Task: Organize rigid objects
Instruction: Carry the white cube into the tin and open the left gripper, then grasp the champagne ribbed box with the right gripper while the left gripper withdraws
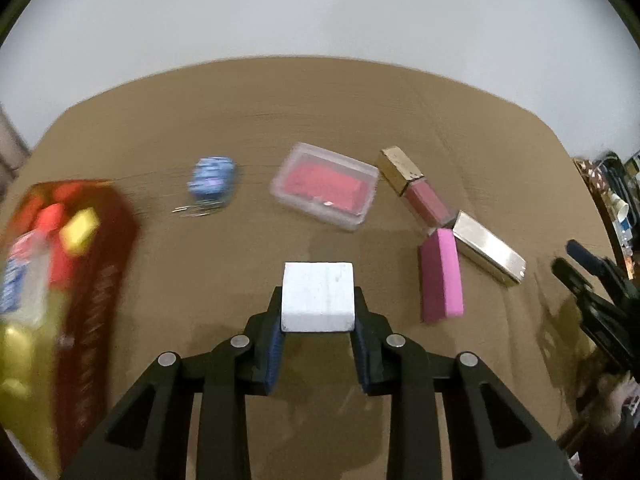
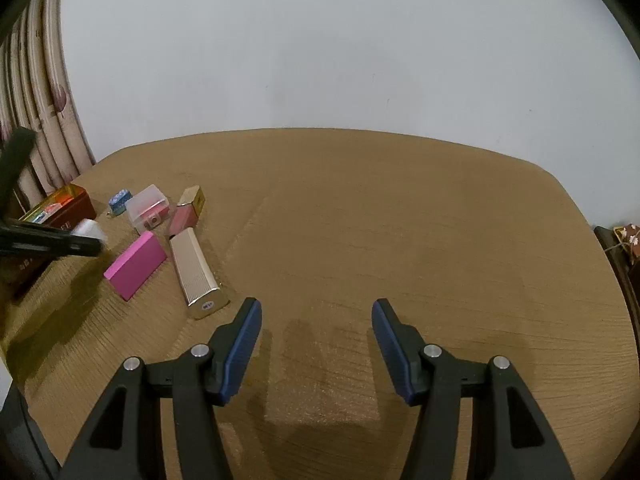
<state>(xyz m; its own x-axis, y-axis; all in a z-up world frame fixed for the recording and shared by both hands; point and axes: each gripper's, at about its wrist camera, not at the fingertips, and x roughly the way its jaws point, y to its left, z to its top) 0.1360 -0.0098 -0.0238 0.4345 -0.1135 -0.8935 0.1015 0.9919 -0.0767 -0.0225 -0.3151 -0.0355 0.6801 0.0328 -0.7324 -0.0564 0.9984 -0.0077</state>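
Now the left gripper (image 1: pixel 318 304) is clamping a white block (image 1: pixel 318 298) between its blue pads, holding it above the tan table (image 1: pixel 320 120). Off to its left a red and gold tin (image 1: pixel 60 280) is sitting, blurred. Ahead, a blue patterned roll (image 1: pixel 212 178), a clear box with red contents (image 1: pixel 325 186), a gold-capped pink bottle (image 1: pixel 416 186), a gold case (image 1: pixel 490 252) and a pink block (image 1: pixel 440 276) are lying close together. The right gripper (image 2: pixel 317 320) is hanging over bare tabletop, its jaws standing apart and gripping nothing.
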